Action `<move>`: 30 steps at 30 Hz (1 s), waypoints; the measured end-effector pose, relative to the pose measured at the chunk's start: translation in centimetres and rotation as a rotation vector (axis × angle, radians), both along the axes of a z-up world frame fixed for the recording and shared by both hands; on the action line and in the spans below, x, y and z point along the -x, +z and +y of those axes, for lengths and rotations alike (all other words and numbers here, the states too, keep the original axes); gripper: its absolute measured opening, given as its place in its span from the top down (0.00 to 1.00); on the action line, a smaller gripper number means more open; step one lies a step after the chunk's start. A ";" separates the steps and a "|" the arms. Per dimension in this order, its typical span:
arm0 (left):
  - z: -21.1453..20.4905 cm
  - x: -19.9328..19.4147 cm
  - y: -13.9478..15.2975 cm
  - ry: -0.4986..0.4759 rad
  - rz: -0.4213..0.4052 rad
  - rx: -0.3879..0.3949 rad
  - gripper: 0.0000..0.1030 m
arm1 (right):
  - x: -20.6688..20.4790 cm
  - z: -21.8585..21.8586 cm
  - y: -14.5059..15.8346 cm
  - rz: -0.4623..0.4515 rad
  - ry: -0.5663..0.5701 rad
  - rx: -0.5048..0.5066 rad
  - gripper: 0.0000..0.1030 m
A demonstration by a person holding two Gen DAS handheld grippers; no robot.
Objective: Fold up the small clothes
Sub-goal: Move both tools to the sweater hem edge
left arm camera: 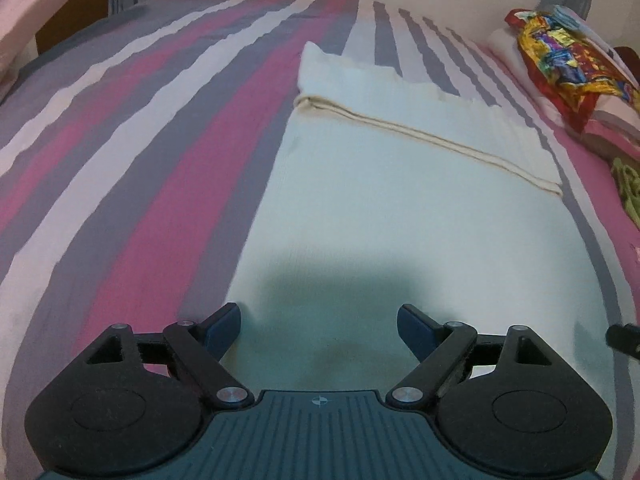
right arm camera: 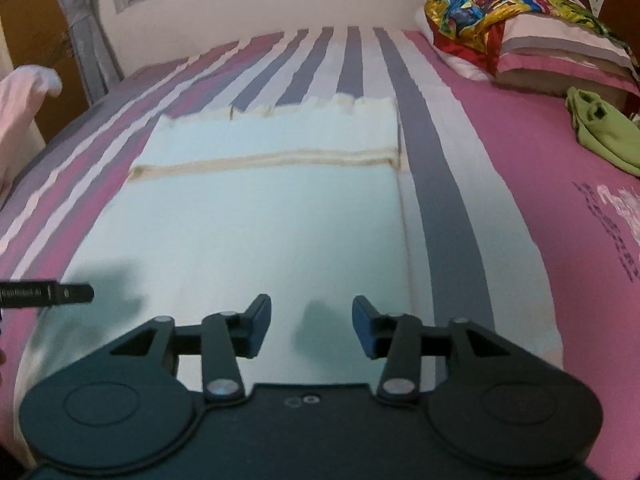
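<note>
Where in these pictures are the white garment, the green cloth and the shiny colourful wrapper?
white garment [right arm camera: 248, 220], right wrist view, its flat middle.
green cloth [right arm camera: 600, 132], right wrist view, its crumpled middle.
shiny colourful wrapper [left arm camera: 560, 56], left wrist view, its crinkled middle.

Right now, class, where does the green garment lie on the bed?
In the right wrist view the green garment lies at the far right on the pink bedspread, just below the pillows and well right of the white cloth.

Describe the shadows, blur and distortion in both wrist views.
Left wrist view: a dark shadow on the white garment ahead of the open left gripper; the striped bedsheet bows with fisheye. Right wrist view: softer, smeared edges, fainter shadows near the right gripper.
</note>
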State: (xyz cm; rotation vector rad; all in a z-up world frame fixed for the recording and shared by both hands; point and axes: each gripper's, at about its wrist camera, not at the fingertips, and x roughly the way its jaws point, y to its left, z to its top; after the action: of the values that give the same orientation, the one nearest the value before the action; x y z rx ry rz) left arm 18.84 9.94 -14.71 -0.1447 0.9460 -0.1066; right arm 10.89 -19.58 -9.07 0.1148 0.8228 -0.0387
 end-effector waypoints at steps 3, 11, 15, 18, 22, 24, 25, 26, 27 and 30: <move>-0.3 1.5 0.2 -0.013 0.000 -0.006 0.18 | 1.9 0.2 -0.3 0.023 0.004 -0.005 0.56; -0.8 4.6 0.2 -0.045 0.020 -0.013 0.17 | 4.9 1.3 -0.8 0.050 -0.003 -0.008 0.54; -0.7 6.0 0.1 -0.052 0.026 -0.021 0.17 | 6.2 1.6 -1.2 0.062 -0.008 -0.018 0.54; -0.2 7.0 0.2 -0.046 0.022 -0.021 0.17 | 7.4 1.7 -1.5 0.071 -0.010 -0.024 0.54; 1.0 8.4 -0.1 -0.026 0.022 -0.025 0.17 | 9.3 1.5 -2.0 0.084 -0.022 -0.013 0.54; 1.4 9.0 -0.3 -0.022 0.019 -0.029 0.18 | 9.8 1.2 -2.2 0.089 -0.030 -0.014 0.54; 1.7 9.4 -0.4 -0.018 0.014 -0.031 0.18 | 10.1 1.0 -2.2 0.089 -0.037 -0.013 0.54; 1.9 9.8 -0.5 -0.013 0.013 -0.030 0.18 | 10.4 0.8 -2.2 0.089 -0.042 -0.013 0.54; 2.1 10.0 -0.6 -0.006 0.015 -0.034 0.18 | 10.5 0.7 -2.2 0.092 -0.045 -0.015 0.54; 2.7 10.6 -0.7 0.013 0.020 -0.050 0.18 | 10.9 0.4 -2.3 0.096 -0.057 -0.017 0.54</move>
State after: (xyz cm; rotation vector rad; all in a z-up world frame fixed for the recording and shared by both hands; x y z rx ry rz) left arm 8.26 12.64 -15.37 -0.1057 0.9667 -0.0693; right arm -0.05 -19.23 -11.40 0.1530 0.9161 -0.0915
